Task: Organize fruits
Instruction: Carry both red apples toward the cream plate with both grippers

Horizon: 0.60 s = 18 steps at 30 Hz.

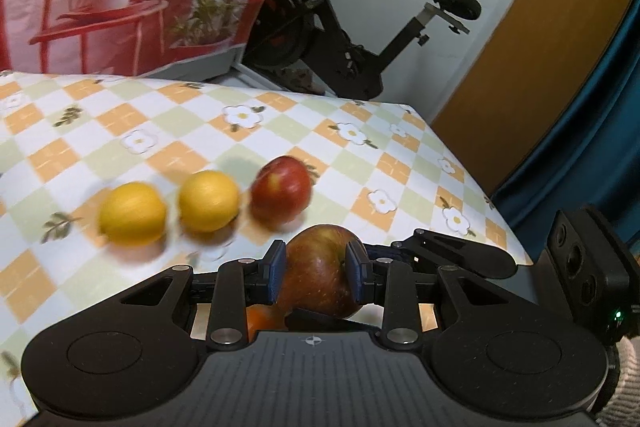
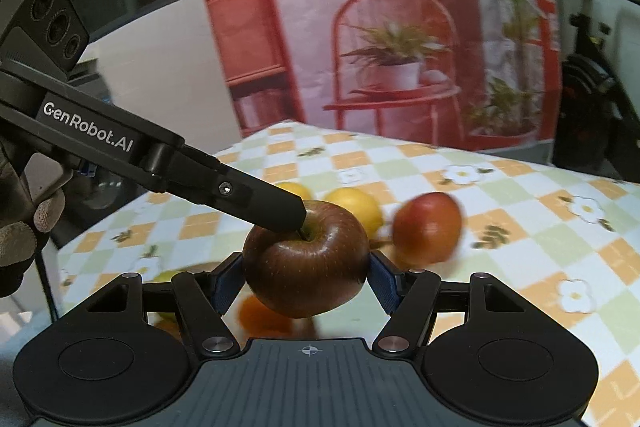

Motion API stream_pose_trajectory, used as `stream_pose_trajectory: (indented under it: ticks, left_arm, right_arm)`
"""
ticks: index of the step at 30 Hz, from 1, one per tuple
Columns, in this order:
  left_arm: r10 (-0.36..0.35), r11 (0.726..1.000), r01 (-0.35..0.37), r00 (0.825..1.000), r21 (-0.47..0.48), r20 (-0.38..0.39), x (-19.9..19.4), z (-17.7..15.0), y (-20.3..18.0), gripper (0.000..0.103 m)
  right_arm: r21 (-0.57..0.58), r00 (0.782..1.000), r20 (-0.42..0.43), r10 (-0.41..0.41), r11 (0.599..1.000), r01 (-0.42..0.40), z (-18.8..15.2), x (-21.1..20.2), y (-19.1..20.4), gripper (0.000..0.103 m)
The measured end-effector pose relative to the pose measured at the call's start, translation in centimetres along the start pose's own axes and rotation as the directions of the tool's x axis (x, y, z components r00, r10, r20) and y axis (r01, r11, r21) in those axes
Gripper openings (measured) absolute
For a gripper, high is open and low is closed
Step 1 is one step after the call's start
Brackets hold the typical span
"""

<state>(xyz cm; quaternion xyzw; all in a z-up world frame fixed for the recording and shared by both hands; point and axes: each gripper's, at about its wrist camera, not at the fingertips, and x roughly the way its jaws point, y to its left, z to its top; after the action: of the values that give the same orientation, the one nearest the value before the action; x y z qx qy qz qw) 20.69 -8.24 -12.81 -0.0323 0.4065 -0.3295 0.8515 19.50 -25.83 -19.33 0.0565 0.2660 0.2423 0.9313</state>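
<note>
Both tongs were clamped on one dark apple (image 2: 306,263) held above the table (image 1: 360,163): left gripper (image 1: 316,273) pinching its stem and base ends, right gripper (image 2: 306,281) squeezing its sides. Risk, as I judged it: two hands pulling unevenly could twist the apple loose (only small pad contact), dropping it onto the orange fruit (image 2: 260,311) below. Farther out sat a red apple (image 1: 281,191) and two lemons, lemon (image 1: 209,201) and far lemon (image 1: 133,213), in a row, blurred. An exercise bike (image 1: 332,27) stood beyond.
</note>
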Motion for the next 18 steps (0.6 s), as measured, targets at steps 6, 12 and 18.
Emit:
stream_pose_trajectory:
  ticks: [6, 12, 18]
  left_arm:
    - [0.010, 1.000, -0.010, 1.000, -0.028, -0.012, -1.7, -1.6, 2.0, 0.034]
    - [0.032, 0.998, -0.032, 0.999, -0.060, -0.005, -2.2, -2.6, 3.5, 0.034]
    - [0.055, 0.994, -0.054, 0.998, -0.098, 0.012, -2.3, -2.8, 5.3, 0.034]
  right_arm:
    - [-0.027, 0.998, -0.052, 0.048, 0.998, -0.049, 0.0, 1.3, 3.2, 0.062]
    - [-0.087, 0.993, -0.099, 0.057, 0.994, -0.065, -0.2, 3.0, 5.2, 0.062]
    - [-0.131, 0.989, -0.131, 0.064, 0.988, -0.081, 0.5, 5.2, 6.0, 0.062]
